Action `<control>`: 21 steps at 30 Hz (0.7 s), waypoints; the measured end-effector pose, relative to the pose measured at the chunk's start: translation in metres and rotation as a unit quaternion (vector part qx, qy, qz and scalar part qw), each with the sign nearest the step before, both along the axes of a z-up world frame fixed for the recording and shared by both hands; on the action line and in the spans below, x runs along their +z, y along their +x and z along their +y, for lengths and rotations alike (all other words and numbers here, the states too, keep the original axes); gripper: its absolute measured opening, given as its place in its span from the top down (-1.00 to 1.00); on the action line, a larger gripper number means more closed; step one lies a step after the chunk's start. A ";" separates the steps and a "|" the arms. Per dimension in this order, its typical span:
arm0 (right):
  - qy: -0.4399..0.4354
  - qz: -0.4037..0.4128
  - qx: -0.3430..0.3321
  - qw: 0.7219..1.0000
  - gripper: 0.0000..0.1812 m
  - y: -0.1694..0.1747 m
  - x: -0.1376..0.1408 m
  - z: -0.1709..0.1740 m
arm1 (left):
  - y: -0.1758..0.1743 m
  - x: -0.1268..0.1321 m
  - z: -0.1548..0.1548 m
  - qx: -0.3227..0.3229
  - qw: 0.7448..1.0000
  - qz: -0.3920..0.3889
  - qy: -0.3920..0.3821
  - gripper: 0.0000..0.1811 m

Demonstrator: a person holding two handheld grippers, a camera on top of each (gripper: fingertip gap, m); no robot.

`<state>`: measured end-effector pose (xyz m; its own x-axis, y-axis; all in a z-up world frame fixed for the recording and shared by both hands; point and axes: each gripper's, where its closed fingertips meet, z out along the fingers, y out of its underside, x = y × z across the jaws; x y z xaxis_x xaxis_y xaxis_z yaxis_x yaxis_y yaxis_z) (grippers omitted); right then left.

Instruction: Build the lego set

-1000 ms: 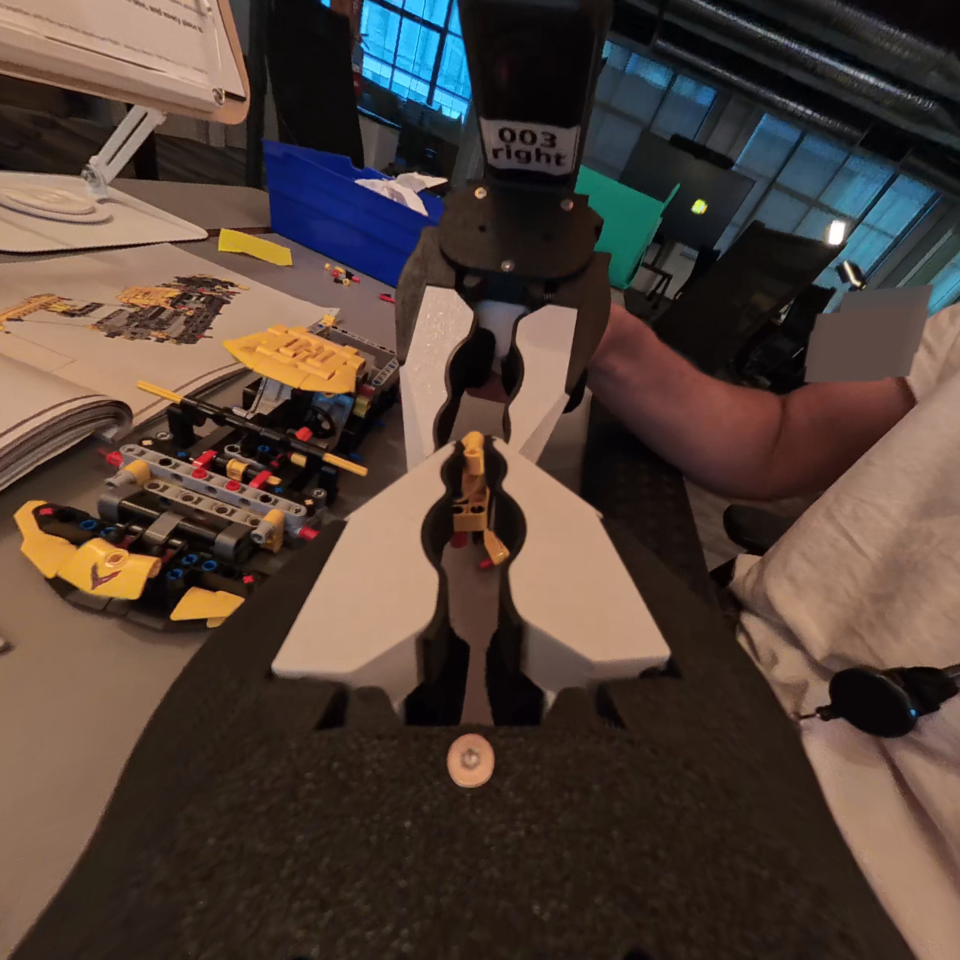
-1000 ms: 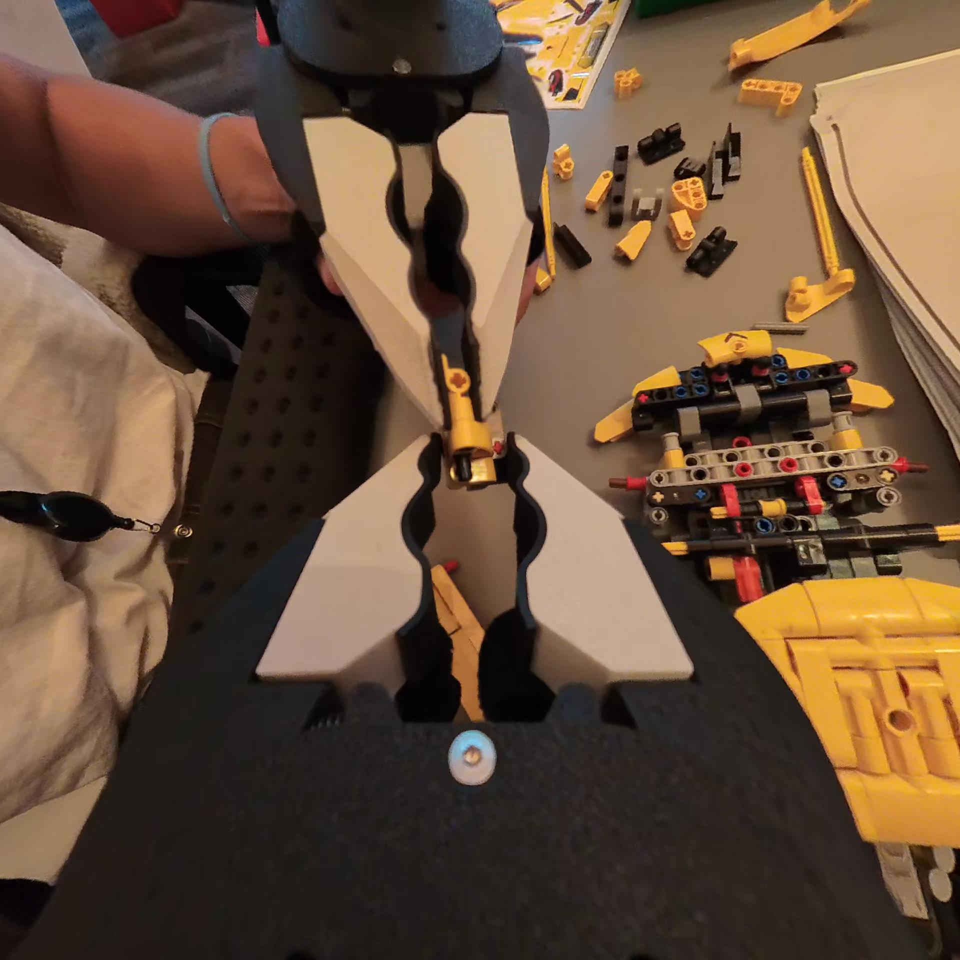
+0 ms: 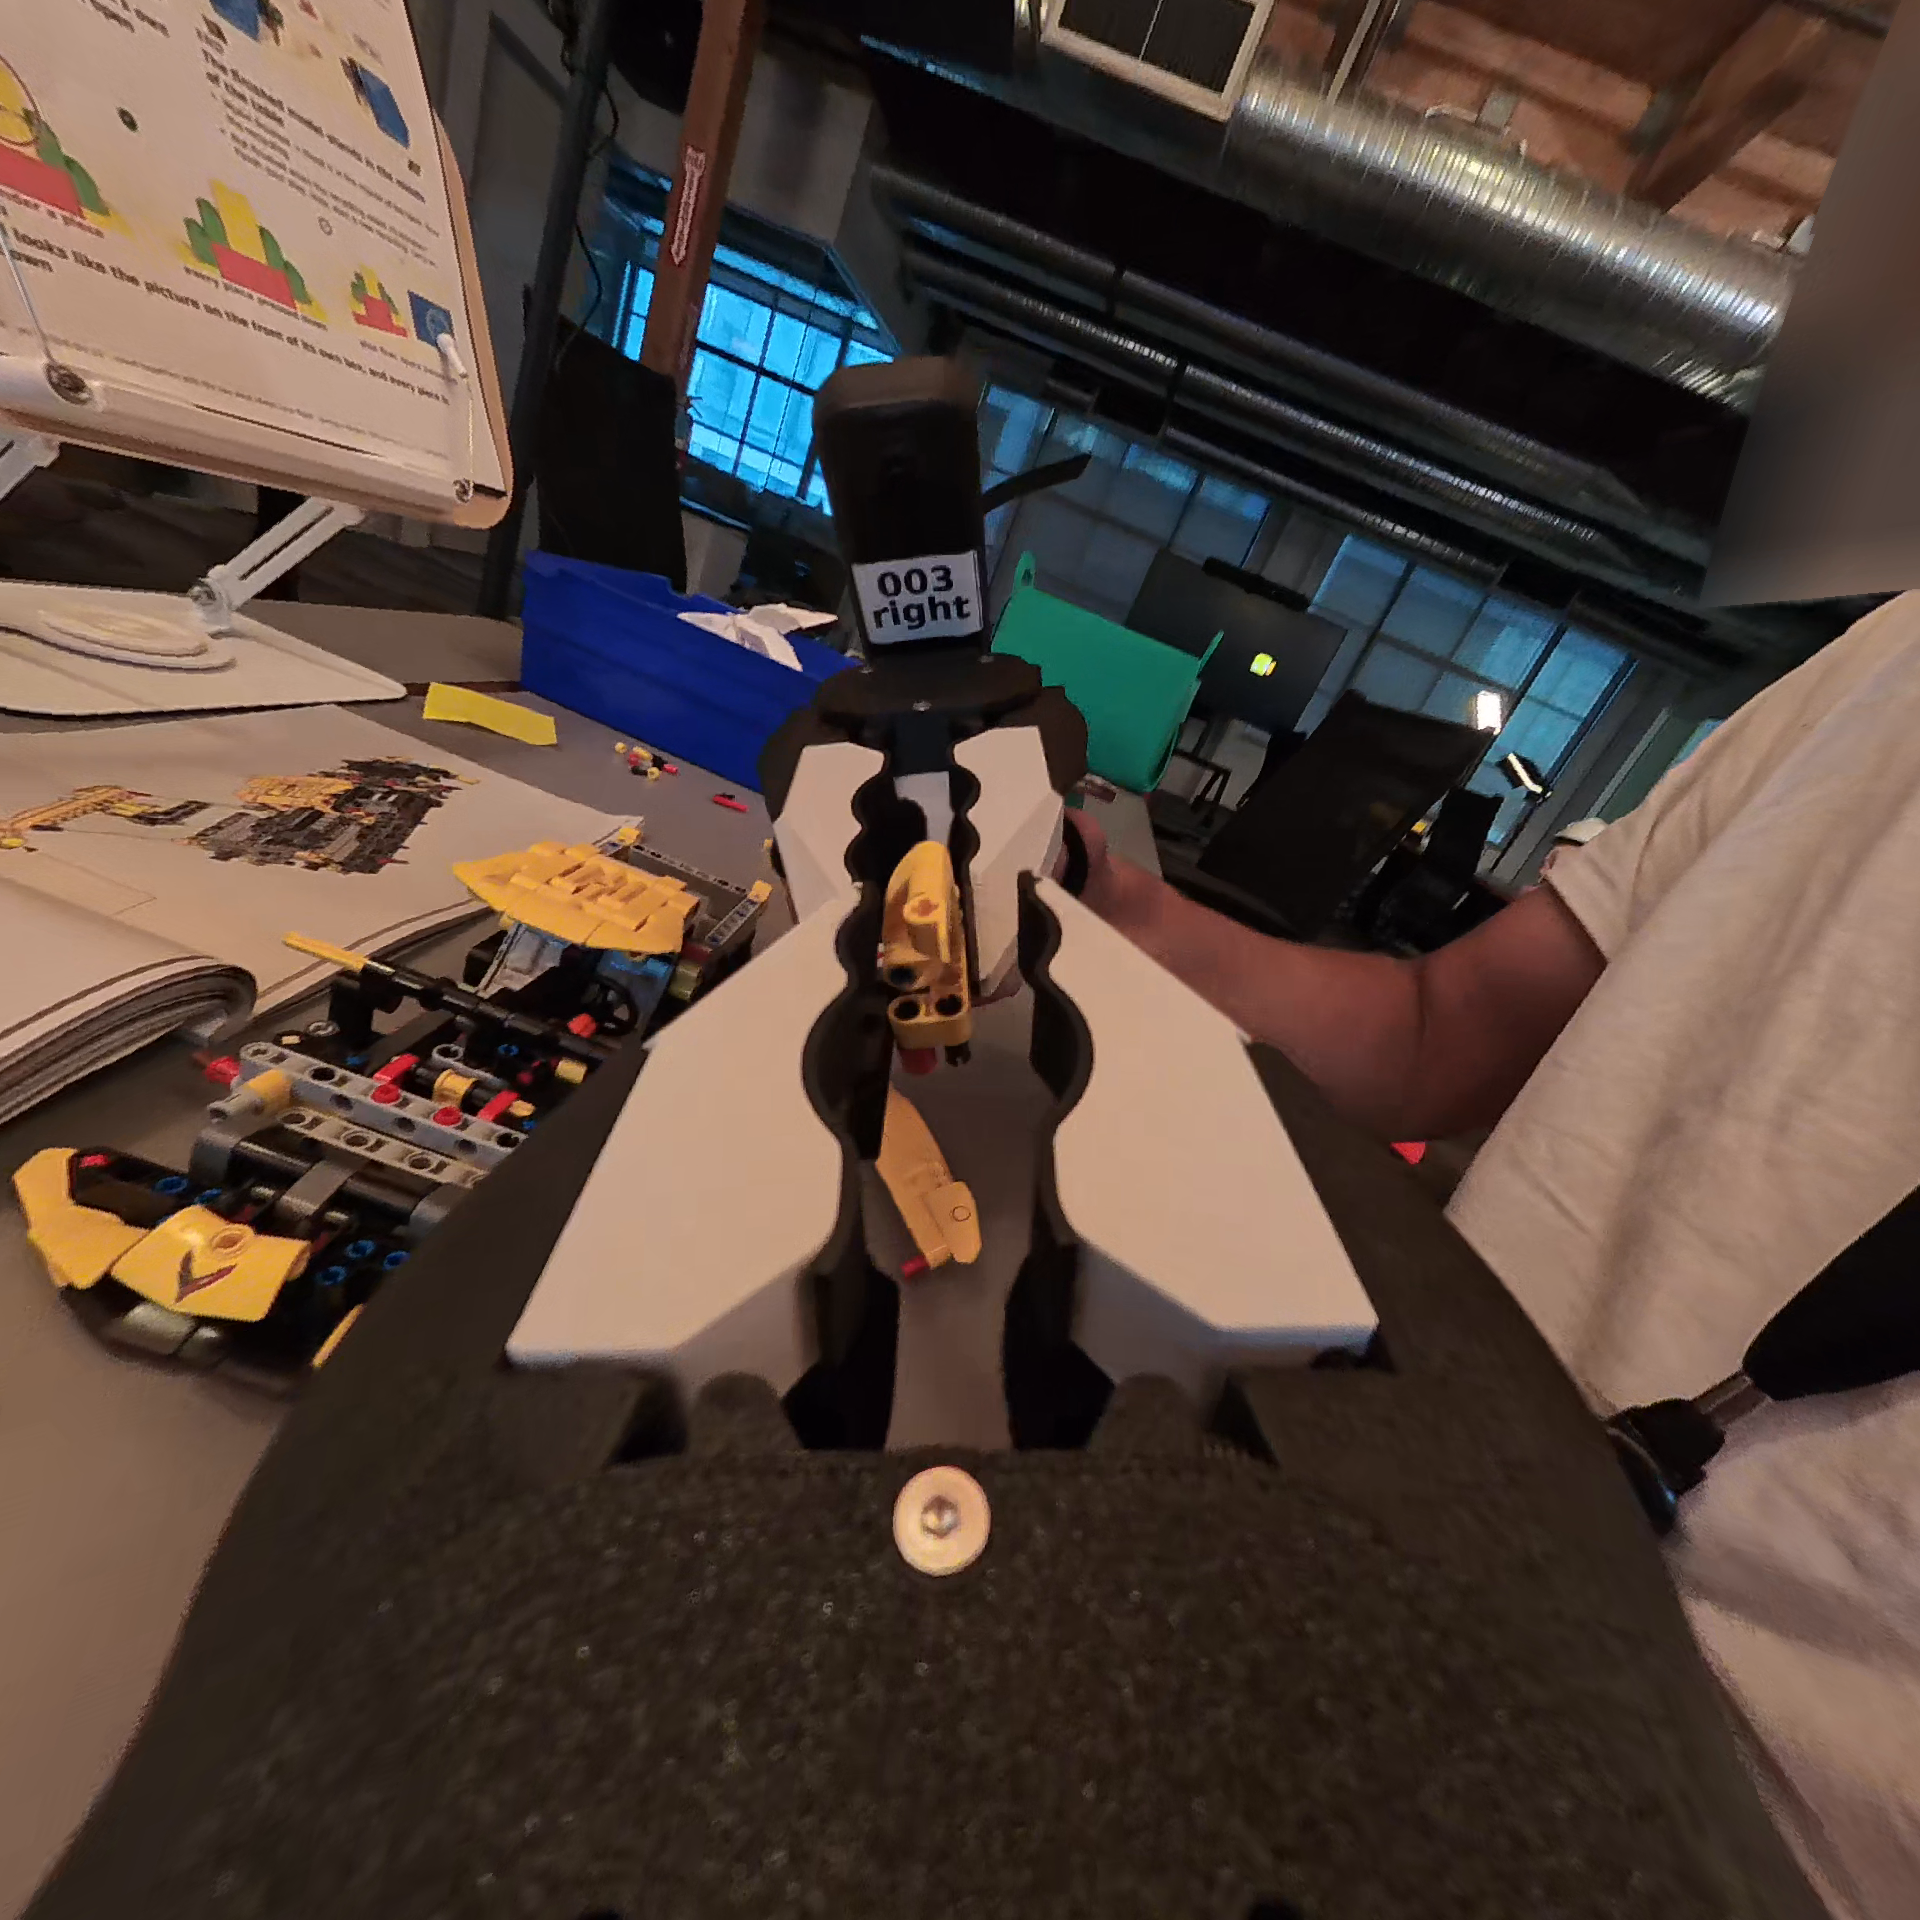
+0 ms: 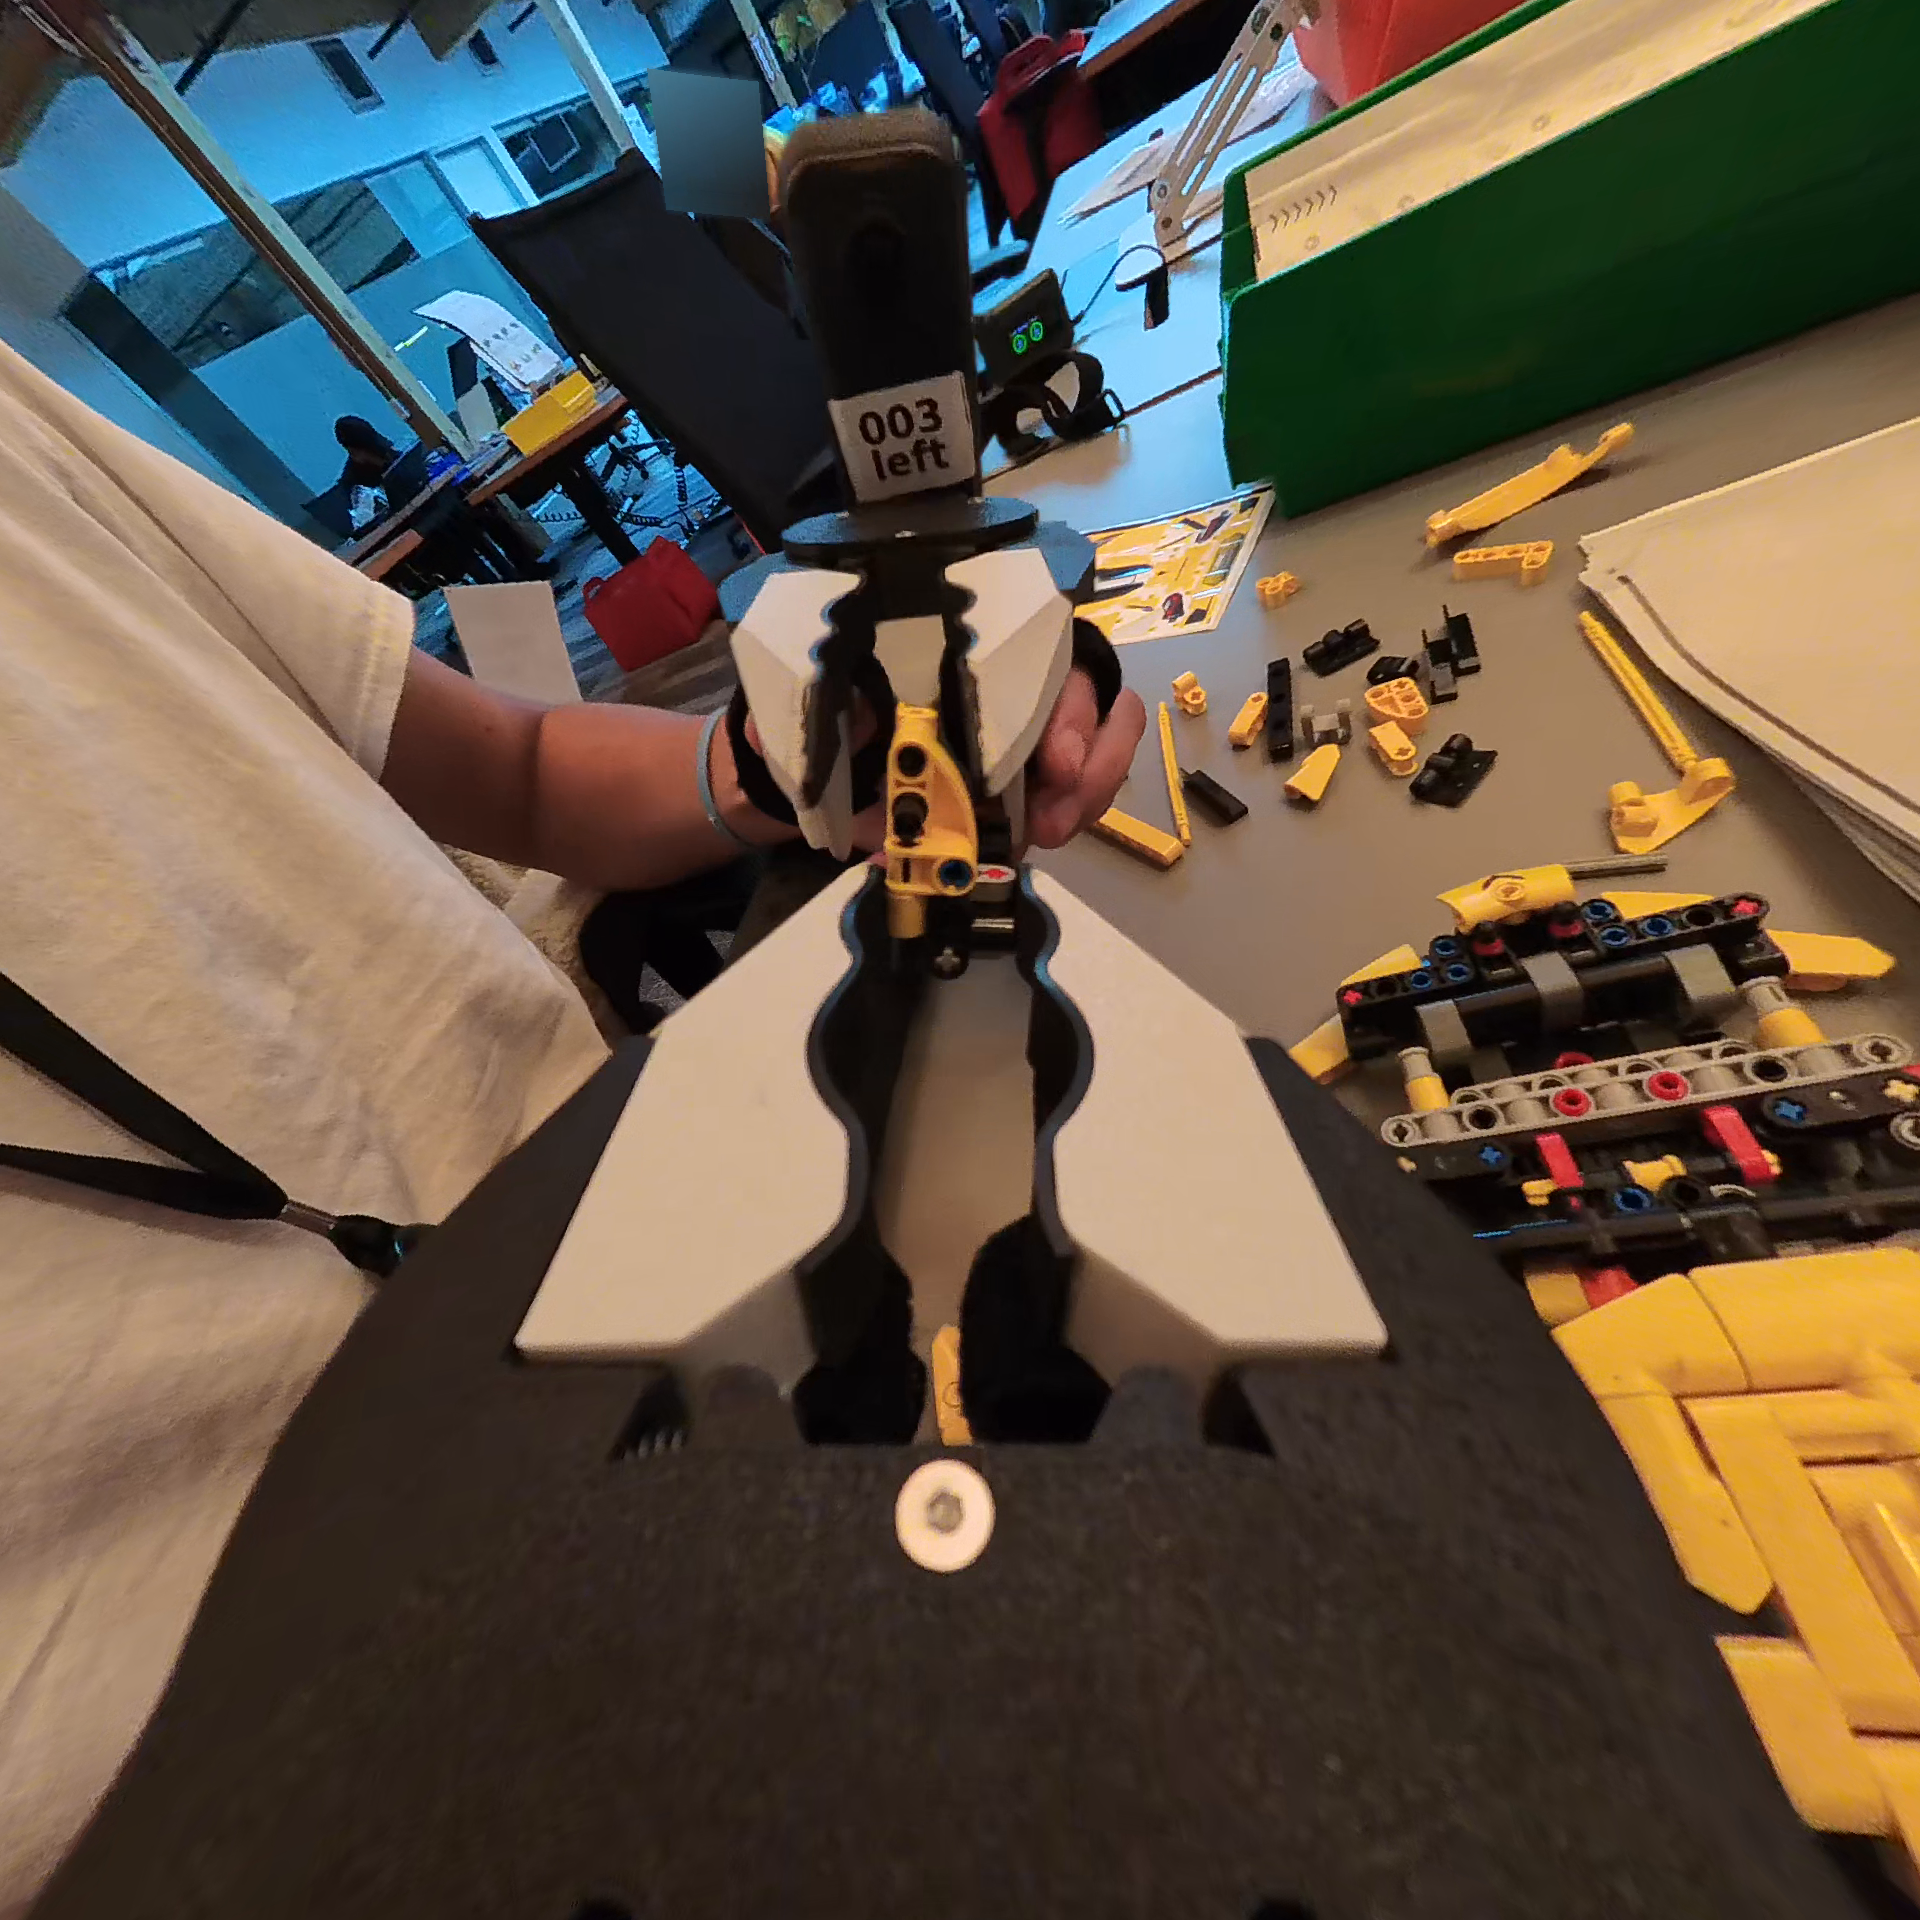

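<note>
Lego sub-assembly [image 4: 928,821], a small yellow cluster with black, blue and red pins, hangs in the air above the tabletop [image 4: 1247,914], caught between the two claws, which meet tip to tip. The right claw [image 4: 943,902] is narrowed to a slim gap, and its tips press on the near end of the sub-assembly, where a black and a red pin fill the space between them. The left claw [image 3: 935,899] stands a little wider. The sub-assembly sits inside its gap, closer to the left finger, but whether those fingers actually press on it cannot be told.

The sub-assembly's long axis runs near to far, along the line from one claw to the other. In the left wrist view its rounded yellow end points far, into the right claw, while the blocky end with its holes lies near, red and black pin stubs sticking downward.

Through the gap, a second yellow piece [image 3: 928,1195] lies flat on the tabletop below. The half-built model [image 4: 1621,1049], black and grey beams with yellow panels, rests on the tabletop to the right of the right claw. Loose pieces [image 4: 1340,717] are scattered beyond it, and a green bin [image 4: 1558,312] stands at the far right.
</note>
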<state>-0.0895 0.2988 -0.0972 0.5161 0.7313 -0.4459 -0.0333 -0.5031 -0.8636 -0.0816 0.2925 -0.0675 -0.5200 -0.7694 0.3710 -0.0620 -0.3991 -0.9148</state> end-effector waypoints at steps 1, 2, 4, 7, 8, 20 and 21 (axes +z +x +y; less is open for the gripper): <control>-0.001 0.001 0.001 1.000 0.75 0.000 0.000 0.000 | 0.001 -0.001 -0.001 0.000 1.000 0.003 0.005 0.71; -0.001 0.004 0.001 1.000 0.75 -0.001 0.000 0.000 | 0.001 -0.001 -0.001 0.001 1.000 0.002 0.007 0.72; -0.002 0.000 0.004 1.000 0.75 -0.002 -0.001 0.000 | 0.001 0.000 0.000 0.007 1.000 -0.003 0.009 0.76; 0.001 0.000 0.009 1.000 0.75 -0.006 0.000 0.000 | 0.002 -0.002 0.000 0.012 1.000 0.000 0.015 0.85; 0.003 0.000 0.007 1.000 0.75 -0.006 0.000 0.000 | 0.002 -0.002 0.001 0.014 1.000 -0.002 0.015 0.85; 0.059 -0.064 -0.031 0.996 0.74 -0.001 0.000 0.008 | 0.001 -0.002 0.005 0.013 1.000 -0.001 0.002 0.79; 0.074 -0.075 -0.035 0.994 0.74 -0.001 0.002 0.008 | 0.000 -0.001 0.004 0.008 1.000 -0.004 0.000 0.78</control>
<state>-0.0908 0.3067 -0.0951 0.6206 0.7430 -0.2506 0.0714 -0.3718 -0.9256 -0.0817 0.2965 -0.0685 -0.5101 -0.7777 0.3674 -0.0477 -0.4009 -0.9149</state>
